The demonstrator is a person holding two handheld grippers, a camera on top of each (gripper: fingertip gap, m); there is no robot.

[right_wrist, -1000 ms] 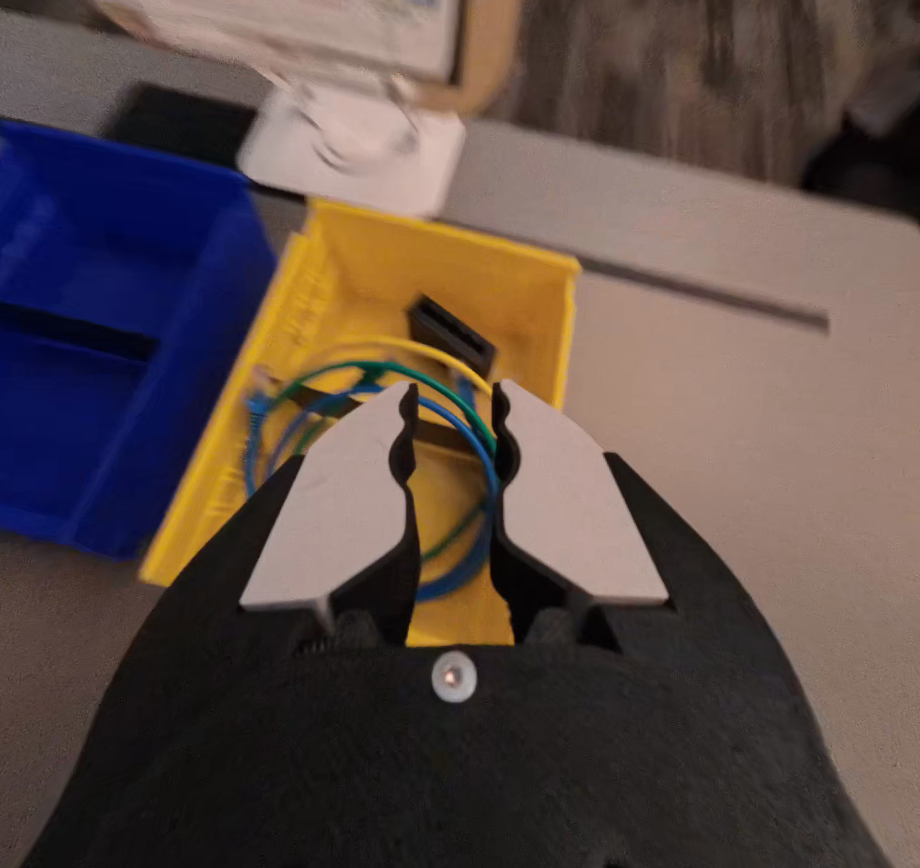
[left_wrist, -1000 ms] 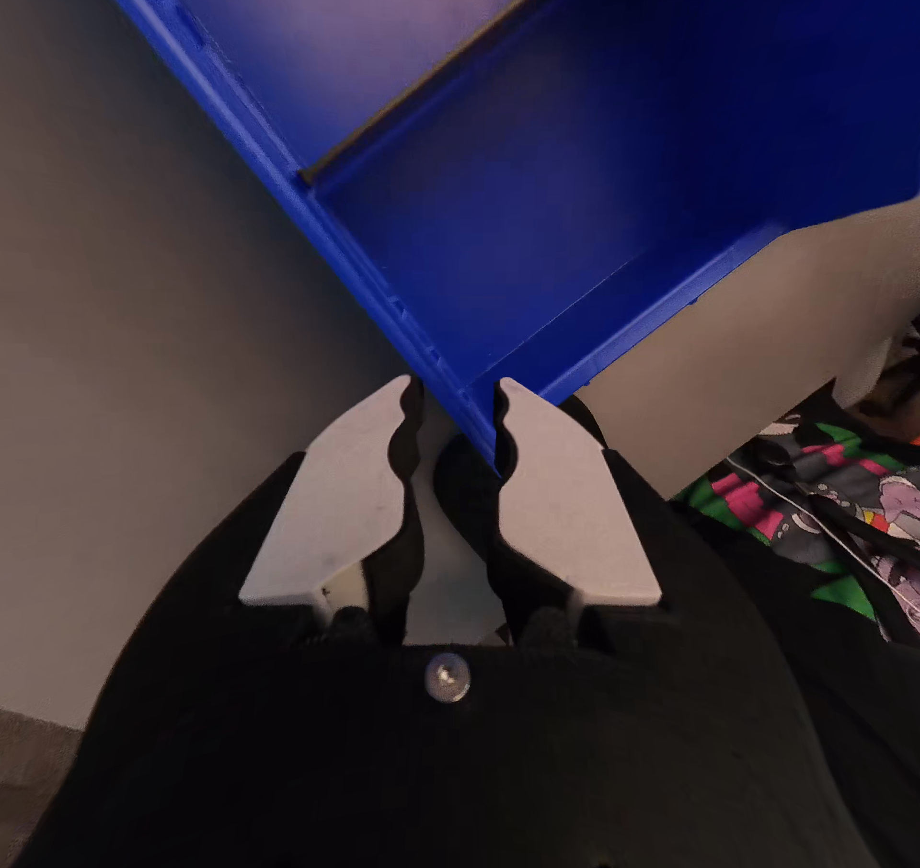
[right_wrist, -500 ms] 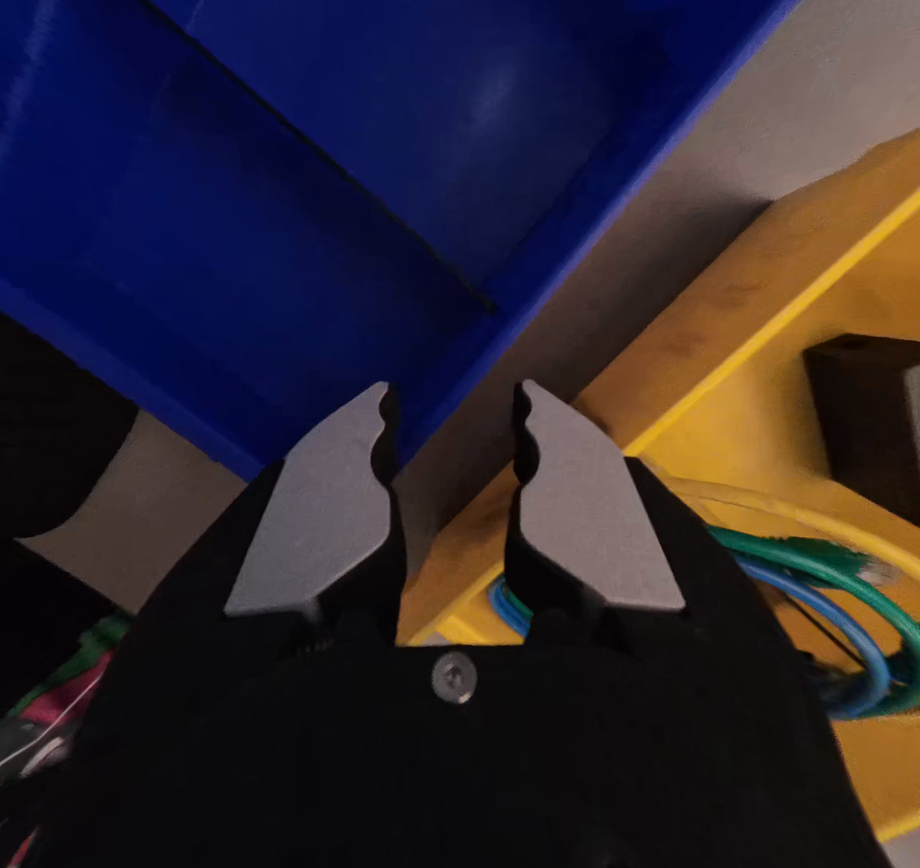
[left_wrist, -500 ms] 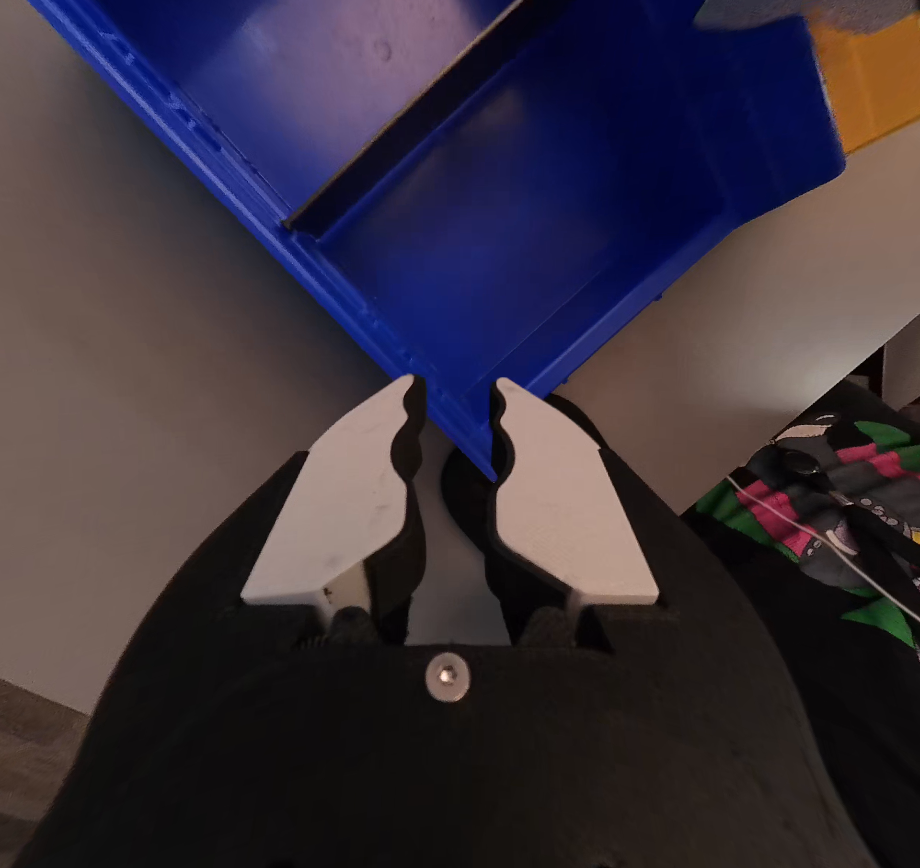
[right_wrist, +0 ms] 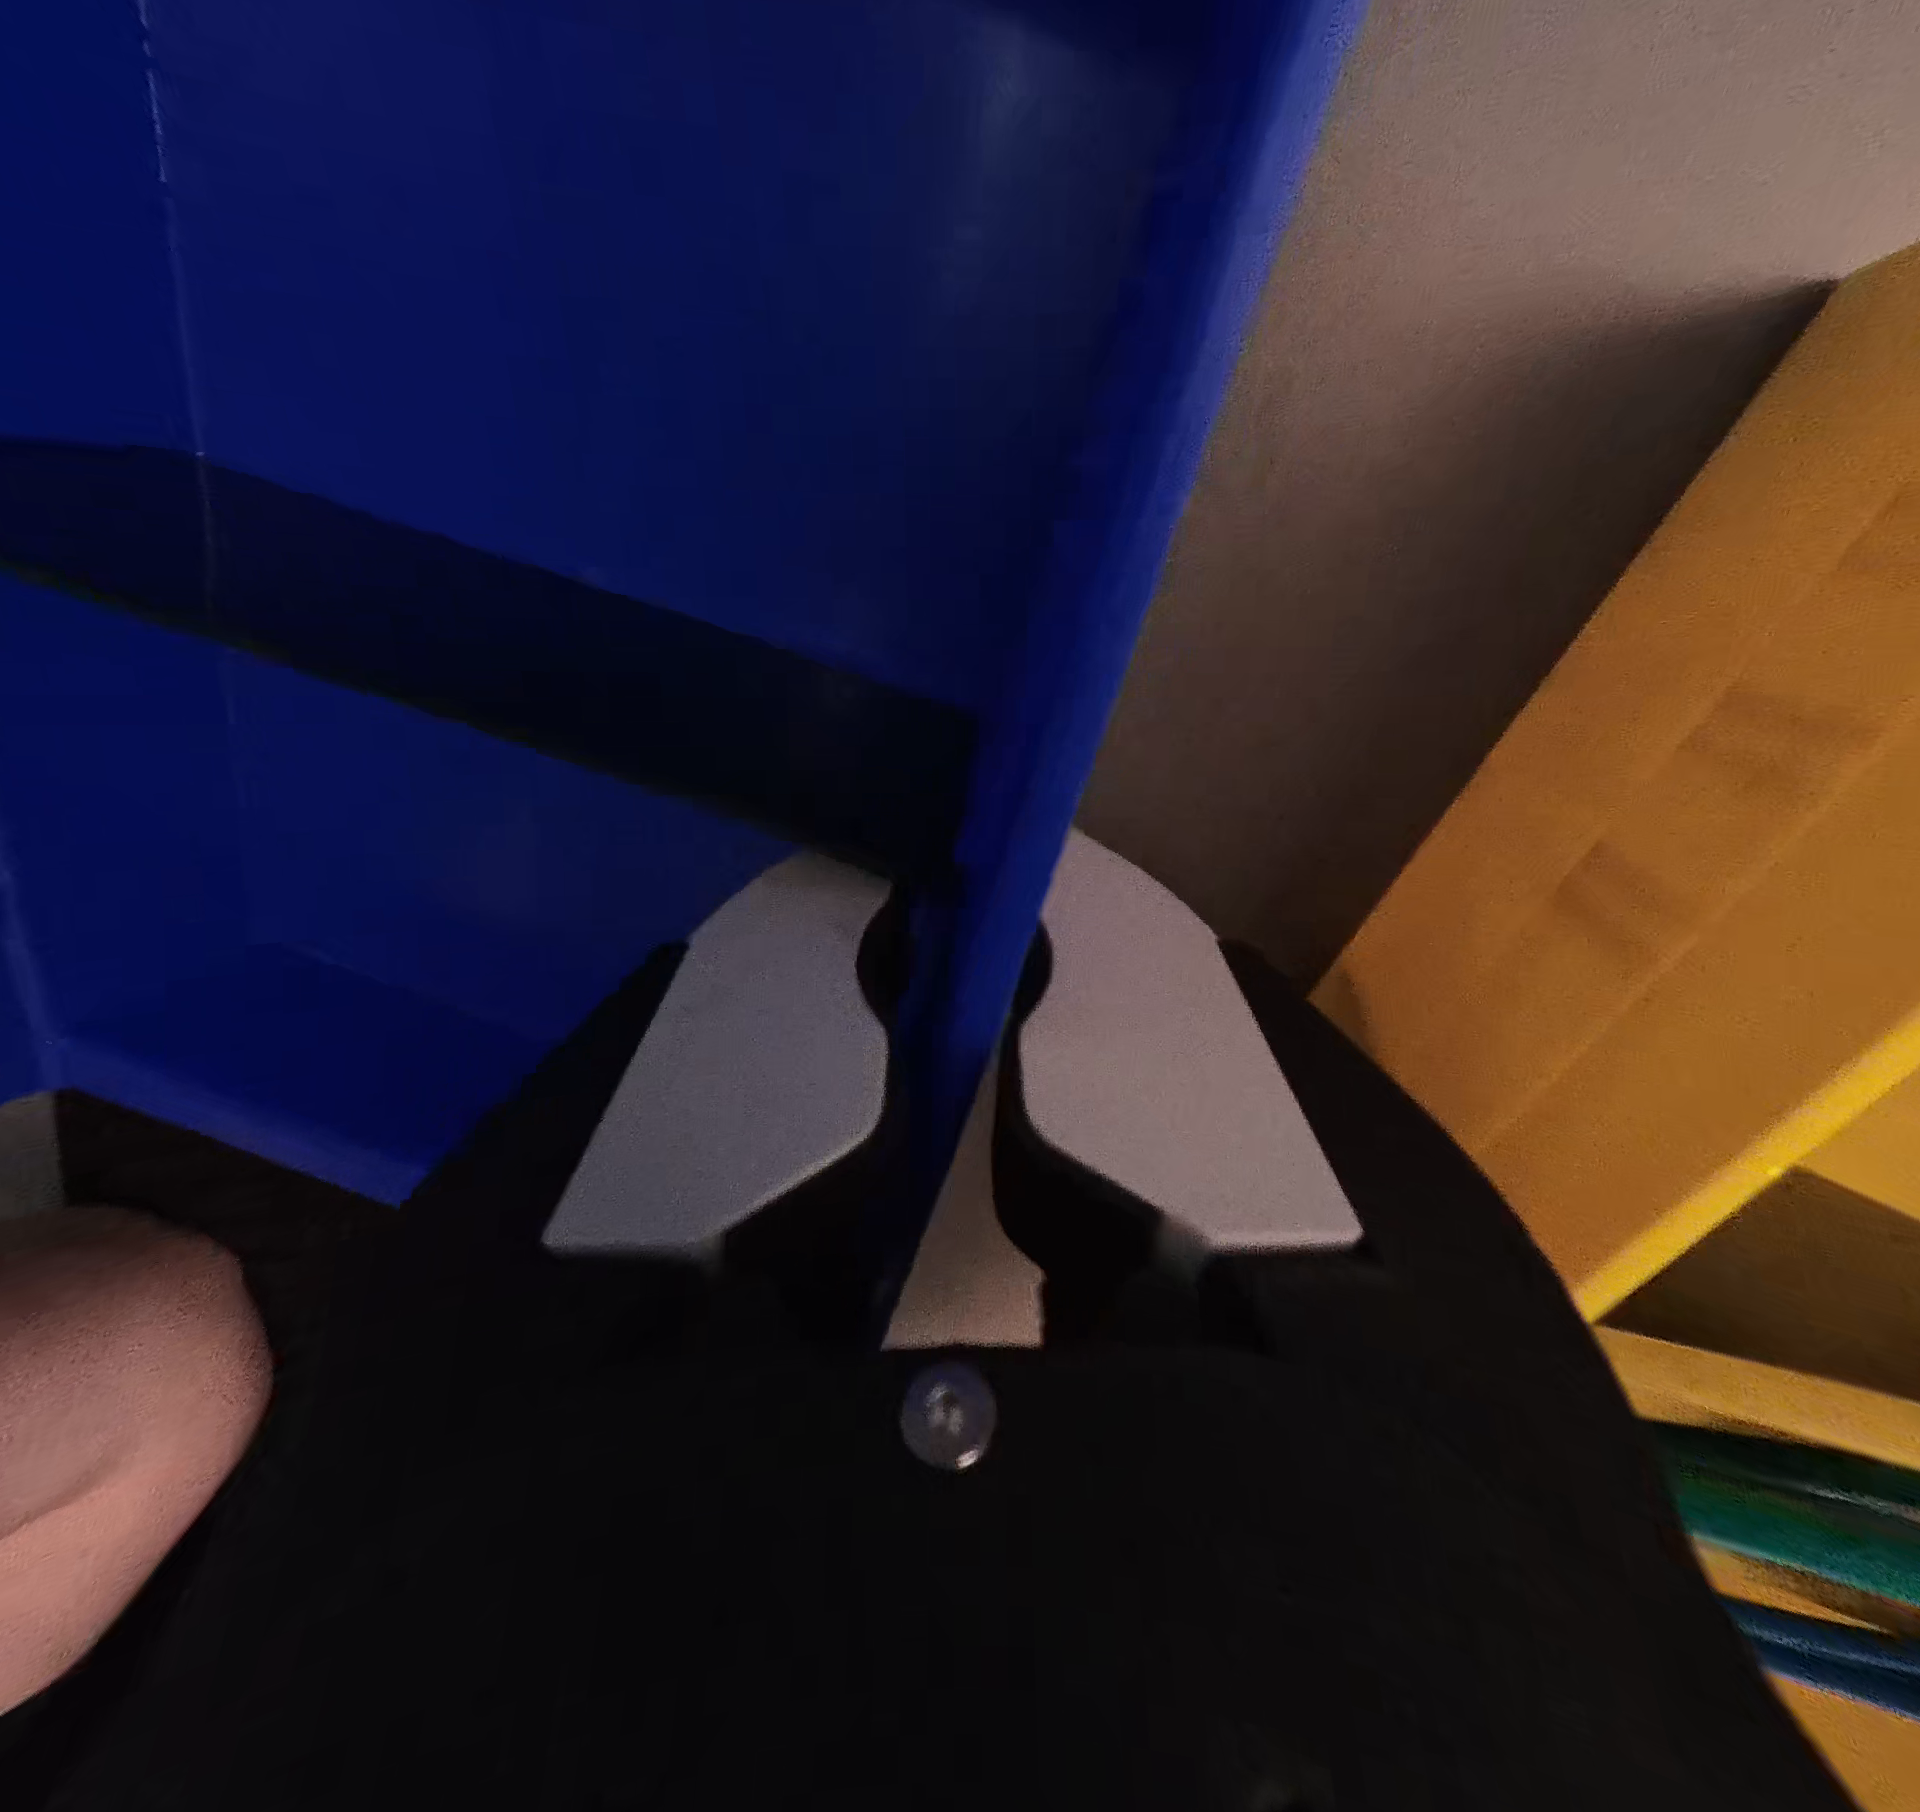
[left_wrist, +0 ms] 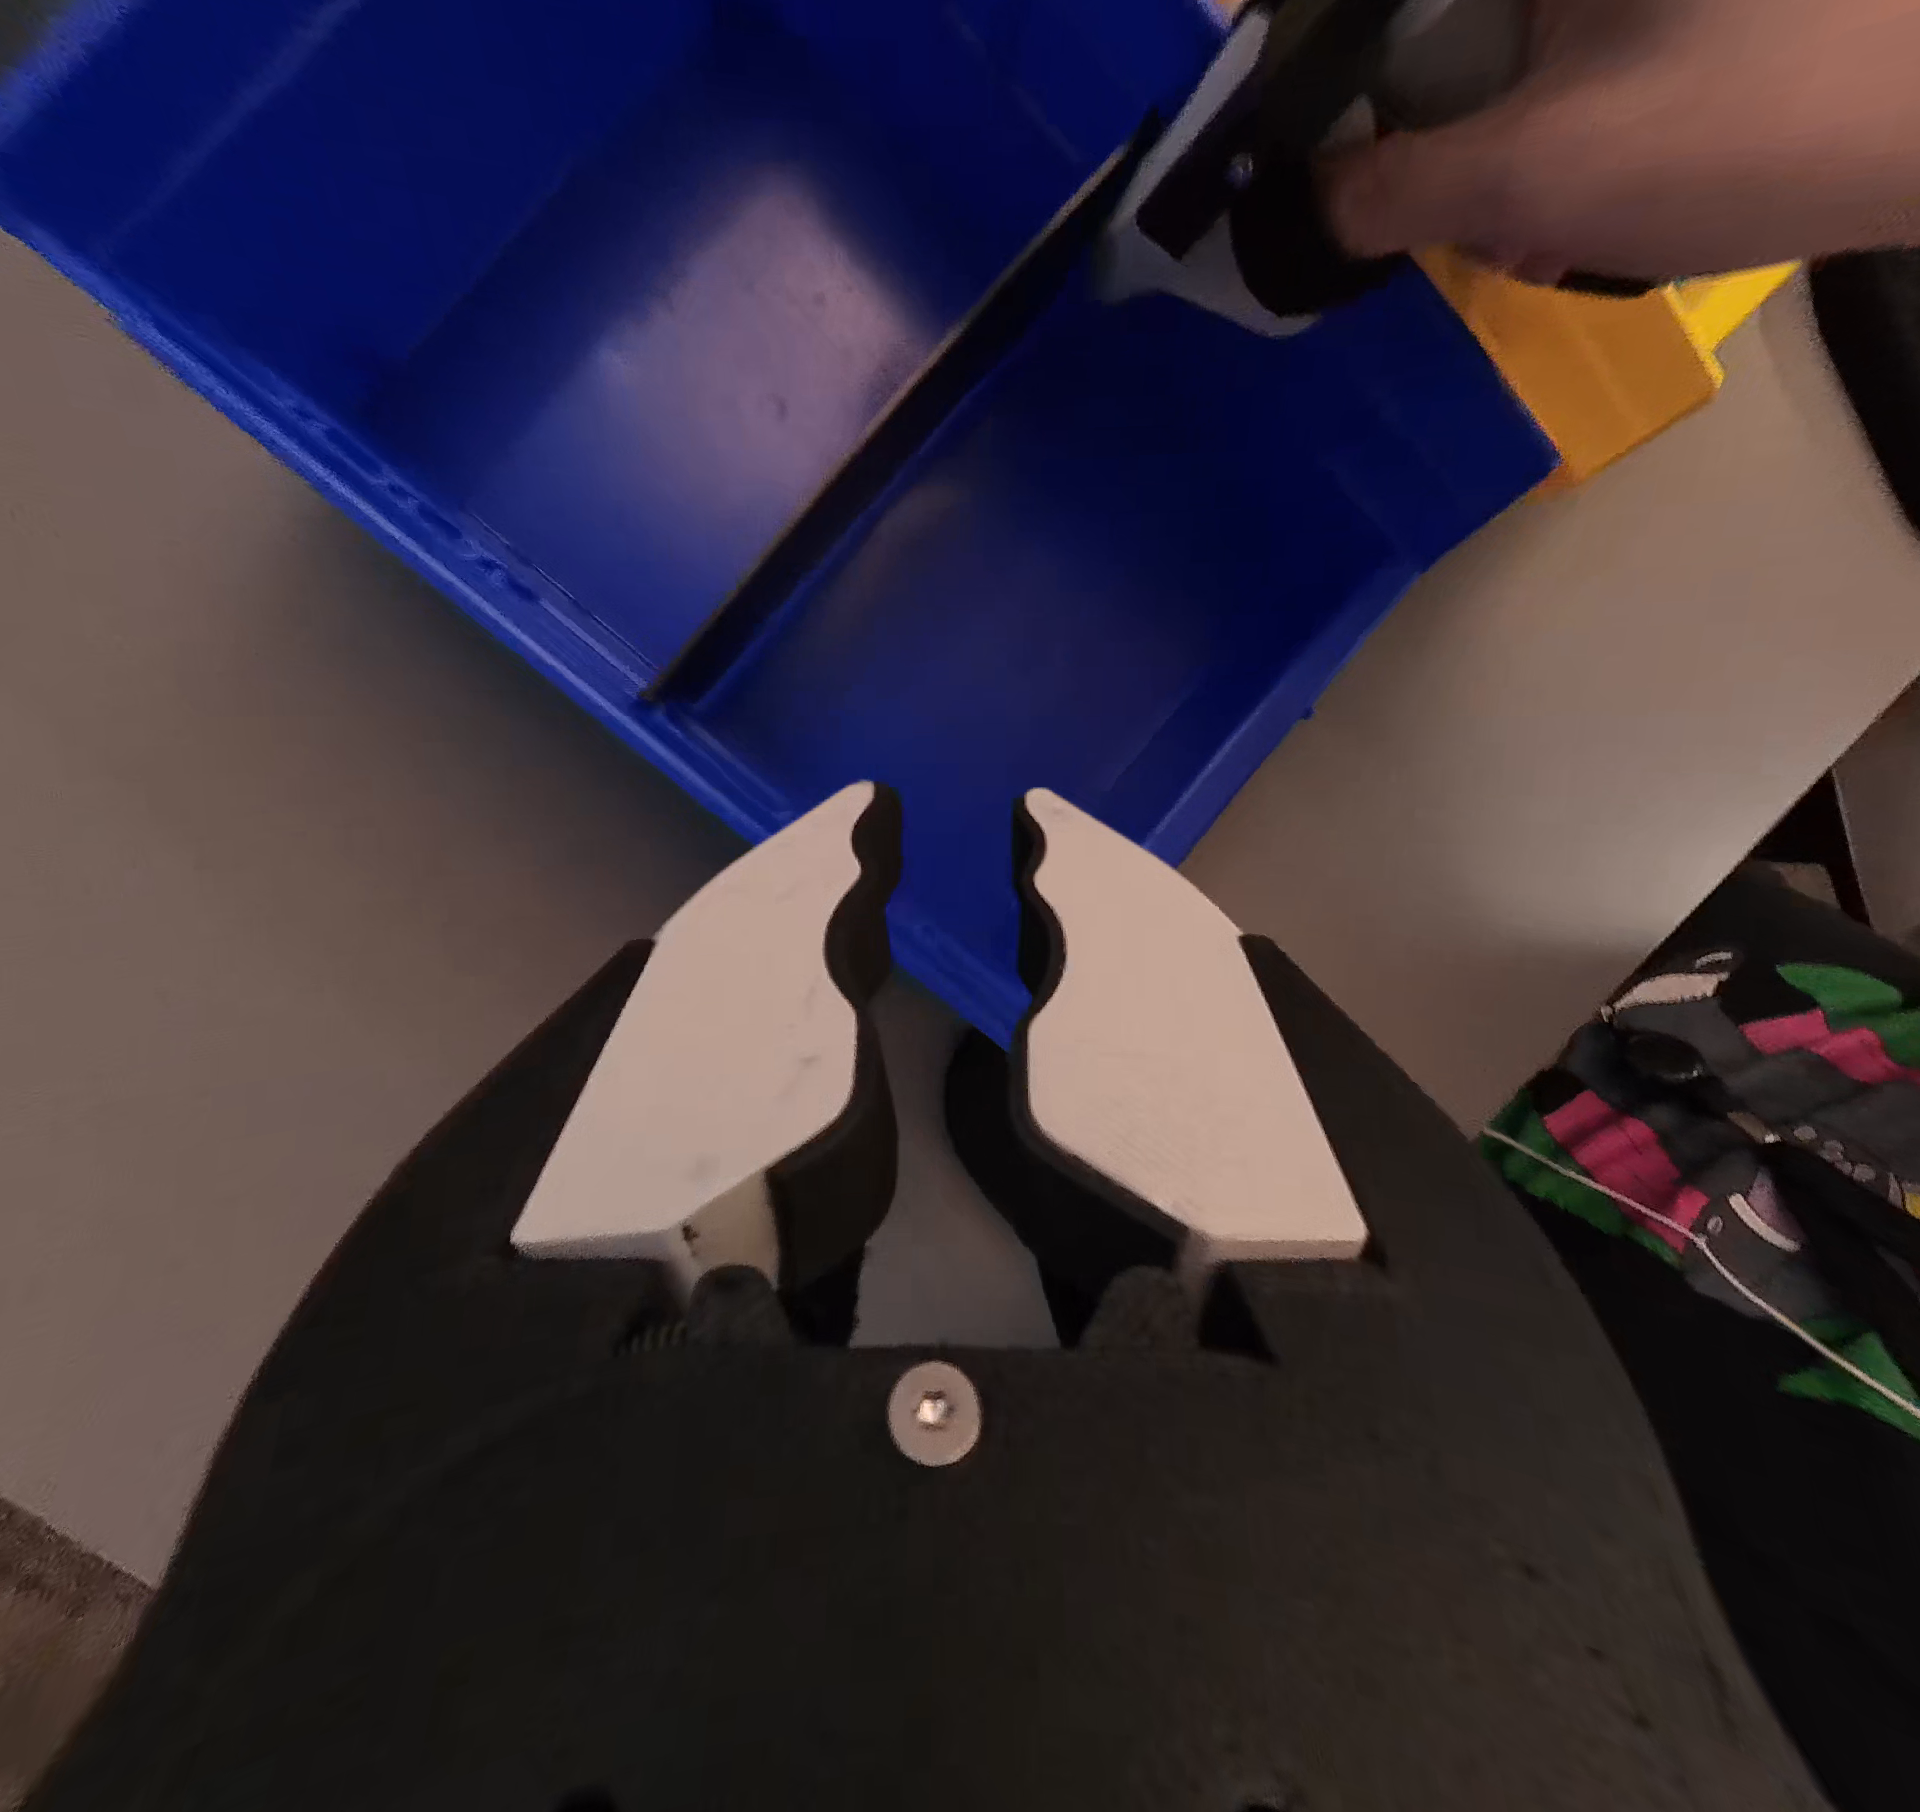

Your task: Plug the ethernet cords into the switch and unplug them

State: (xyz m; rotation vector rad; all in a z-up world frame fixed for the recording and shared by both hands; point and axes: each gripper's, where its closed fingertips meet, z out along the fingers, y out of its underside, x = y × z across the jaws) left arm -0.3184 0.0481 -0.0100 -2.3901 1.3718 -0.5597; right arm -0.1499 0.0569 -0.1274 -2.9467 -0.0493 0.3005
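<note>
A blue bin [left_wrist: 644, 328] with a black divider [left_wrist: 883, 474] stands on the table. My left gripper [left_wrist: 956, 812] is open, its jaws a little apart over the bin's near corner. My right gripper [right_wrist: 966, 889] is shut on the blue bin's side wall [right_wrist: 1091, 515], one finger inside and one outside. It also shows in the left wrist view [left_wrist: 1174, 235], held by a hand [left_wrist: 1662, 79]. Green and blue ethernet cords [right_wrist: 1787, 1554] lie in a yellow bin [right_wrist: 1662, 827]. The switch is not in view.
The yellow bin [left_wrist: 1579, 370] stands right beside the blue bin. The grey table [left_wrist: 260, 827] ends close behind the blue bin's near corner. A person's colourful clothing [left_wrist: 1714, 1139] is past that edge. A thumb [right_wrist: 114, 1399] shows at the lower left. The left gripper's tips are roughly 20 centimeters from the right gripper's.
My right gripper swung from above the yellow bin to the blue bin, opened wider, then closed on its side wall. The left gripper stayed at the near corner, with more of the bin in view.
</note>
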